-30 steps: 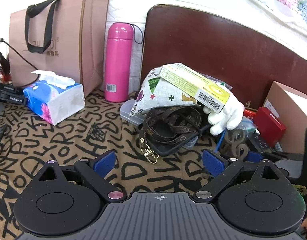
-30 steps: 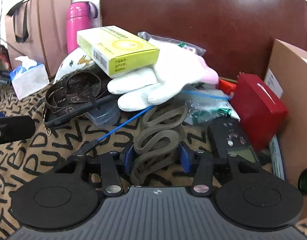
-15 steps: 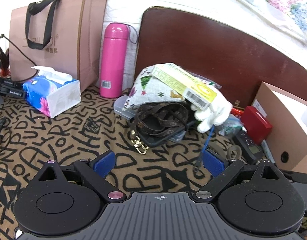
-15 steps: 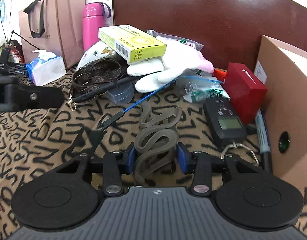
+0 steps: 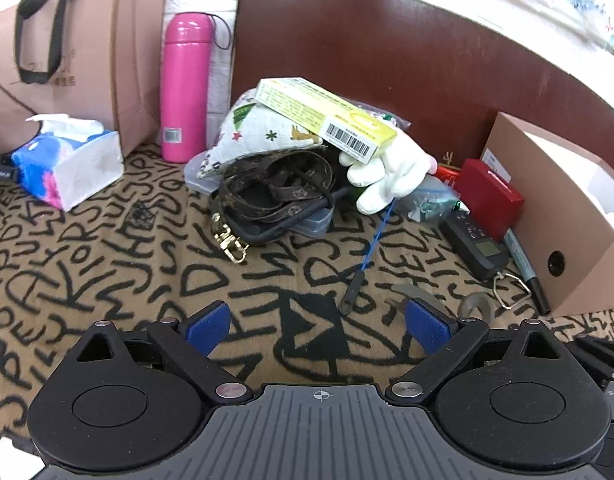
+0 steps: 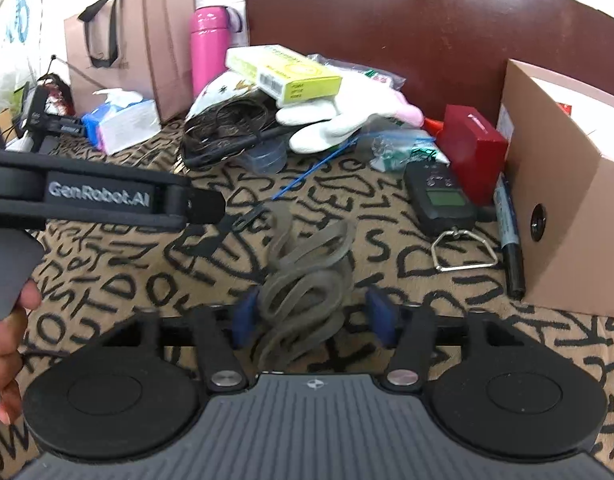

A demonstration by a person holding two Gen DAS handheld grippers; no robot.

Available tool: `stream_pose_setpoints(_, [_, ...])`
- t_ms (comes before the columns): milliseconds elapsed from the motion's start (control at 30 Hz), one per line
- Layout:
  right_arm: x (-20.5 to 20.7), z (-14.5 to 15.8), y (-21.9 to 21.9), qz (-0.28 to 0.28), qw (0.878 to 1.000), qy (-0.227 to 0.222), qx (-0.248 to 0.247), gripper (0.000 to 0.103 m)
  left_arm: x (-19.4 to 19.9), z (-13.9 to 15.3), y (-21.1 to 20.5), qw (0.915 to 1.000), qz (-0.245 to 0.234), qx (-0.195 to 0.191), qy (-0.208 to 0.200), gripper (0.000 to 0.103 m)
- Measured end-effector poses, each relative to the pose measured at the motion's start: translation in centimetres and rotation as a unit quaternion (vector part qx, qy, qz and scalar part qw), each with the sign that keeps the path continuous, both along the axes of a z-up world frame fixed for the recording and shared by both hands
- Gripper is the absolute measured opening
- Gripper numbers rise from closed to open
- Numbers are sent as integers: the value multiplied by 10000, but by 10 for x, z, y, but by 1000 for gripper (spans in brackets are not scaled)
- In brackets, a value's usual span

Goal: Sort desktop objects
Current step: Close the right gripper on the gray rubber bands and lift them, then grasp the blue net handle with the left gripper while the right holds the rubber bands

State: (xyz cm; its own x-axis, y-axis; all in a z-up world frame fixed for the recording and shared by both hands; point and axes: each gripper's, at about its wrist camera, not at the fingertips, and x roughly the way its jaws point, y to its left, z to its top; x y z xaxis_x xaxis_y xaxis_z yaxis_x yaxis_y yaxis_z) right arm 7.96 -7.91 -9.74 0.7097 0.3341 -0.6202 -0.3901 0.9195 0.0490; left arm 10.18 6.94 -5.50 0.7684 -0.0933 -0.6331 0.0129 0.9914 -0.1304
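Observation:
A grey looped rubber band (image 6: 307, 276) lies between the fingers of my right gripper (image 6: 312, 314); the jaws stand apart around it with a gap on the right side. Parts of the band show in the left wrist view (image 5: 477, 304). My left gripper (image 5: 317, 320) is open and empty over the patterned cloth, and its body shows in the right wrist view (image 6: 107, 200). The pile behind holds a yellow box (image 5: 327, 116), a white glove (image 5: 391, 172), a brown strap (image 5: 275, 192), a blue cord (image 5: 371, 248) and a printed pouch (image 5: 259, 136).
A cardboard box (image 6: 567, 184) stands at the right, with a red box (image 6: 471, 140), a black hand scale (image 6: 439, 196) and a marker (image 6: 507, 236) beside it. A pink bottle (image 5: 185, 88), paper bag (image 5: 83, 48) and tissue pack (image 5: 67, 160) stand at the back left.
Both grippers have pulled back from the pile toward me. The right gripper's jaws have opened wider around the grey band. The left gripper has come into the right wrist view.

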Motion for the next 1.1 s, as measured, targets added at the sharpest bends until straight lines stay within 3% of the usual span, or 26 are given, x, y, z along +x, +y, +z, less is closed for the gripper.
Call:
stream_pose_setpoints(167, [9,-1,-3,-23,10000,38,73,68,29,-10,-3,9998,-162,41,113,99])
stream_pose_setpoints(400, [16,-8,-7,-73,9999,136,-16,68,78,-18,-14,9986,-391,-151,335,87])
stream_pose_setpoints(600, [19,-8,-14,-151,9998,155,-10,68,108,-27,-35,9978,-482,197,419,81])
stream_pose_setpoints(633, [19,-8,-14,-160,9998,152,-19,68,108,-28,-39,9975,-496,308,409,74])
stream_pose_setpoints(667, [20,-8,-13,-157,9998,150,-34,68,107,-28,-41,9970,-519,430,375,35])
stream_pose_setpoints(700, [20,-7,-13,-138,9998,161,-29,65,105,-27,-42,9965,-566,492,355,17])
stream_pose_setpoints(733, [20,-7,-13,-107,9998,183,-12,51,102,-26,-41,9964,-594,484,366,13])
stream_pose_setpoints(767, [19,-6,-13,-83,9998,198,5,48,99,-25,-40,9963,-631,433,389,2])
stream_pose_setpoints(1100, [-15,2,-37,-126,9994,308,-2,46,20,-17,-35,9954,-895,155,307,0])
